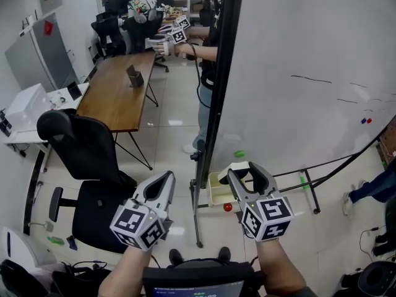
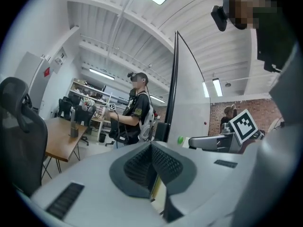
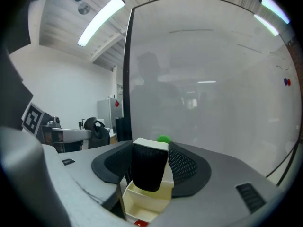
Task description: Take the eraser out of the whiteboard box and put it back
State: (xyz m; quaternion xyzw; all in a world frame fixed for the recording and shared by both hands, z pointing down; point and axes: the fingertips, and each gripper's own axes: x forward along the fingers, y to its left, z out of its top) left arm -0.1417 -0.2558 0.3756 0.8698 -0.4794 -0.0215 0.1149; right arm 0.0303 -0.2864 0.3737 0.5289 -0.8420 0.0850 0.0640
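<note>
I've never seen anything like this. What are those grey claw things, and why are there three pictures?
No robot here: a person holds a handheld gripper in each hand. The head view comes from a camera on their head, looking down; the other two come from cameras riding on each gripper. The right gripper has its jaws shut on an eraser, just above the cream box at the foot of the whiteboard. The left gripper is shut and holds nothing.
</note>
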